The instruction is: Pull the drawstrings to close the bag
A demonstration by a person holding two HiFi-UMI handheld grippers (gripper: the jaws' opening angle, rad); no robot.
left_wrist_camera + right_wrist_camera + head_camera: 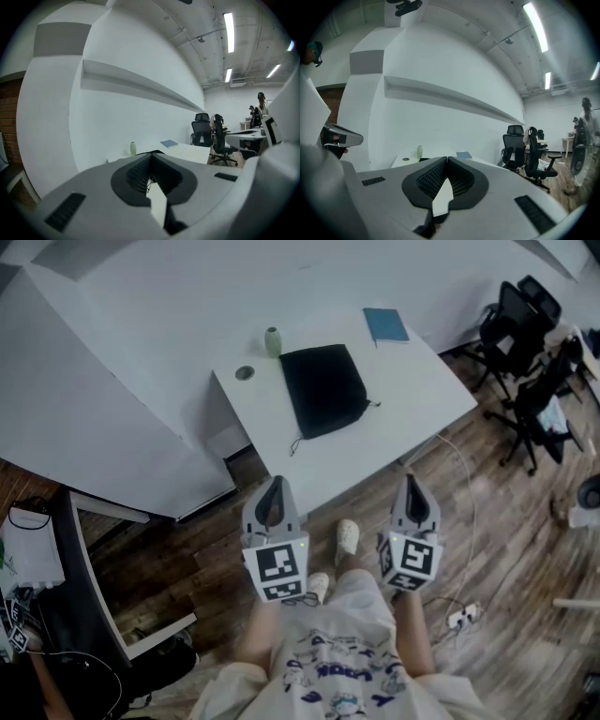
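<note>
A black drawstring bag [324, 388] lies flat on the white table [412, 399], its mouth toward the near edge, with a thin cord [296, 445] trailing at the near left and another at the right side. Both grippers hang well short of the table, above the wooden floor. My left gripper [273, 491] is shut and empty, and my right gripper [412, 486] is shut and empty too. In the left gripper view the jaws [150, 156] meet at the tips, with the bag's edge [157, 152] just above them. The right gripper [446, 159] view shows closed tips as well.
A pale green bottle [273, 341] and a small round lid [245, 373] stand at the table's far left; a blue notebook [385, 325] lies at the far right. Black office chairs [525, 352] stand to the right. A power strip [462, 616] and cable lie on the floor.
</note>
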